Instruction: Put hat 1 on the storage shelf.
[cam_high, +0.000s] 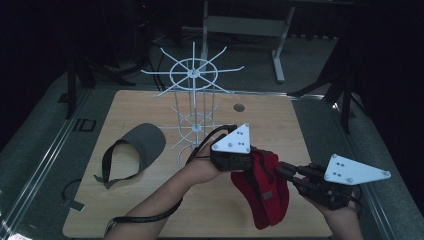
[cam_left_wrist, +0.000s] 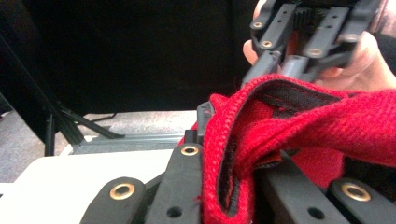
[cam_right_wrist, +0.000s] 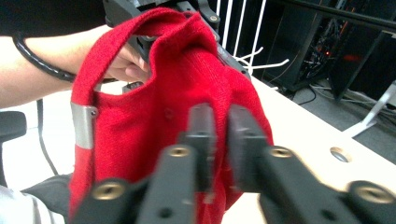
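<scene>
A red knit cap (cam_high: 262, 187) is held up over the near right part of the wooden table (cam_high: 150, 200), pinched at its rim by the left gripper (cam_high: 235, 162). The right gripper (cam_right_wrist: 219, 135) is clamped down on the knit fabric too, jaws nearly together. A grey cap (cam_high: 142, 142) is left lying to the left, beside a white wire rack (cam_high: 192, 95) at the far middle.

We can read only one mark: "ID" (cam_high: 84, 125), in dark letters on the grey floor just off the bench's (cam_high: 150, 210) left edge, near its far left corner. The small dark tag on the red knit cap (cam_high: 267, 195) is too blurred for us to make out, and the grey visor (cam_high: 142, 142) bears no legible print.
</scene>
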